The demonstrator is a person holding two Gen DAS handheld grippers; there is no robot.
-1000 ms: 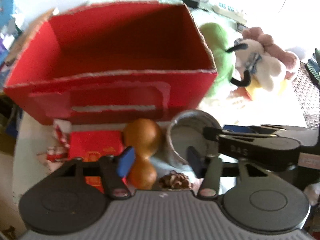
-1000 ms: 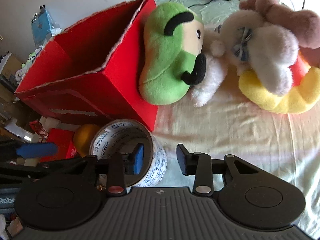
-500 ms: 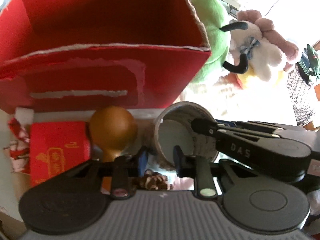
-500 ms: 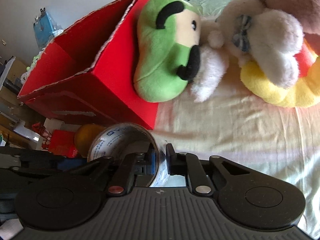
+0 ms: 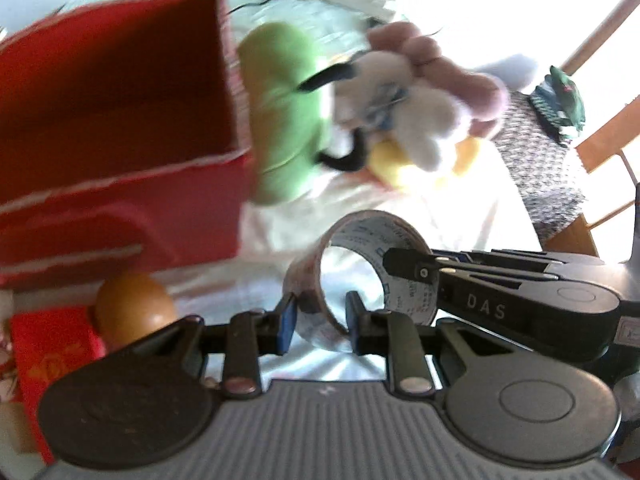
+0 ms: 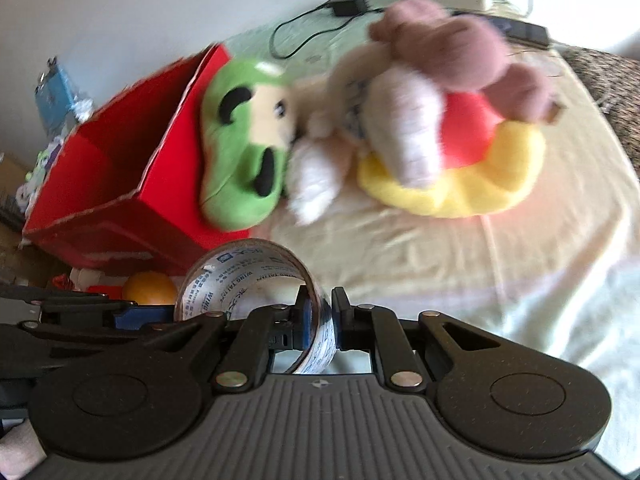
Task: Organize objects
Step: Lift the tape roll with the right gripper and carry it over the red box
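We see the left gripper [image 5: 318, 322] clamped on the near wall of the wide printed roll of clear packing tape [image 5: 360, 268], one pad outside the ring and one inside. The right gripper [image 6: 320, 316] pinches the opposite wall of the same roll [image 6: 248, 284] between nearly closed pads. Both sets of jaws have just been closing, with the tape wall between them. The roll hangs between the two tools, over the pale bedsheet [image 6: 460, 280].

In the left view, a round orange-brown ball [image 5: 134, 304] sits at 9 o'clock from the roll, touching a flat red packet [image 5: 48, 344]. The open red cardboard box [image 5: 120, 128] stands at 10 o'clock. At 12 o'clock, a green plush toy [image 5: 280, 120] leans against the box's side, and a white and pink plush animal [image 5: 416, 120] lies beside it on a yellow plush ring [image 6: 472, 184].
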